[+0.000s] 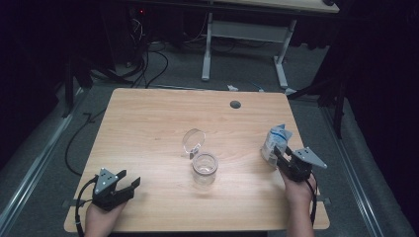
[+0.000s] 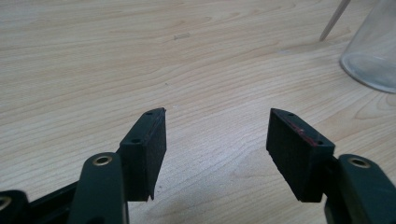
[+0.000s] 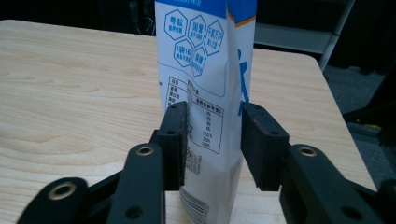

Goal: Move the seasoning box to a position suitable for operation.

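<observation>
Right now I am closing the right gripper (image 3: 212, 140) on the white-and-blue printed plastic pouch (image 3: 205, 70), which is standing upright near the right edge of the pale wooden table (image 1: 148, 128). Its 2 black jaws are sitting either side of the pouch's lower half; the left pad (image 3: 173, 140) looks to be touching the film, while the right pad (image 3: 257, 140) is at the pouch's edge, and I cannot tell whether it is pressing yet. I am taking it low down, I judge, so the soft pouch is staying upright rather than folding over.

Meanwhile the left gripper (image 2: 217, 140) is waiting near the table's front left corner, jaws spread wide with nothing but bare wood between them. It is pointing toward the clear glass jar (image 1: 204, 168) standing at mid-table, probably so it is ready to steady it.

That jar is standing open, with its round clear lid (image 1: 193, 139) tipped up just behind it, still hinged to it by the look of things. I am reading this as the pouch heading to the jar for pouring.
</observation>
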The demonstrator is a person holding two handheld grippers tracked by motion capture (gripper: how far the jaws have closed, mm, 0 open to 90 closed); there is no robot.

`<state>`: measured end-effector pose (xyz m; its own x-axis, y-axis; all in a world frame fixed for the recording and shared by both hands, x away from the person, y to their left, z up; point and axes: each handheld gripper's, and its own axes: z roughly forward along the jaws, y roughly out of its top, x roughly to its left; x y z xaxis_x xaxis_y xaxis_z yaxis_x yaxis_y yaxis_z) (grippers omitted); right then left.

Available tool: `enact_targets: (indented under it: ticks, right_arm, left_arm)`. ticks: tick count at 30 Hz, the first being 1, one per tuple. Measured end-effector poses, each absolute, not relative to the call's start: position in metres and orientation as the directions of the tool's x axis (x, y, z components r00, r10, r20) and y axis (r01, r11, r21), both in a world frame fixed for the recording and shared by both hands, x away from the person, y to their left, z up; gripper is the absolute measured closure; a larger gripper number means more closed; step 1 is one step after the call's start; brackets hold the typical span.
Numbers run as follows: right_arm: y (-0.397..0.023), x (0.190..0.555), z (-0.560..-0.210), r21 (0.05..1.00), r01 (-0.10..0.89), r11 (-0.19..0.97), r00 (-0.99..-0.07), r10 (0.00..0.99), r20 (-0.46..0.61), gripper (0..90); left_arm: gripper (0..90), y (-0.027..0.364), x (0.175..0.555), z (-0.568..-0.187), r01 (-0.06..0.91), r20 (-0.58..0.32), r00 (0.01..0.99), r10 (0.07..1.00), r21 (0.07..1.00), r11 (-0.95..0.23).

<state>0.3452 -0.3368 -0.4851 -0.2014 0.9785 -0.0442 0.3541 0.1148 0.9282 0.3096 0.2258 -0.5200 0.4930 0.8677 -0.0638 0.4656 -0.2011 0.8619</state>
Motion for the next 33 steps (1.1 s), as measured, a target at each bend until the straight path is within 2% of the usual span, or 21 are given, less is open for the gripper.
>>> enact_targets:
  ticks: [7, 17, 26, 33]
  right_arm:
    - [-0.3327, 0.3453, -0.4865, 0.924, 0.347, 0.159, -0.2, 0.975, -0.093, 63.6]
    - [-0.3356, 0.3449, -0.4856, 0.923, 0.357, 0.143, -0.216, 0.974, -0.068, 78.6]
    - [-0.3343, 0.3451, -0.4855, 0.916, 0.364, 0.168, -0.233, 0.969, -0.085, 85.9]
    - [-0.3304, 0.343, -0.483, 0.906, 0.373, 0.199, -0.235, 0.965, -0.115, 87.4]
  left_arm:
    - [38.5, 0.2236, 0.3102, -0.5211, 0.468, -0.062, 0.497, 0.866, 0.859, -0.207]
    - [38.5, 0.2231, 0.31, -0.5204, 0.467, -0.068, 0.498, 0.865, 0.861, -0.201]
    - [38.4, 0.2249, 0.3086, -0.5209, 0.458, -0.083, 0.518, 0.851, 0.868, -0.194]
    - [40.9, 0.226, 0.3028, -0.517, 0.421, -0.062, 0.512, 0.857, 0.888, -0.187]
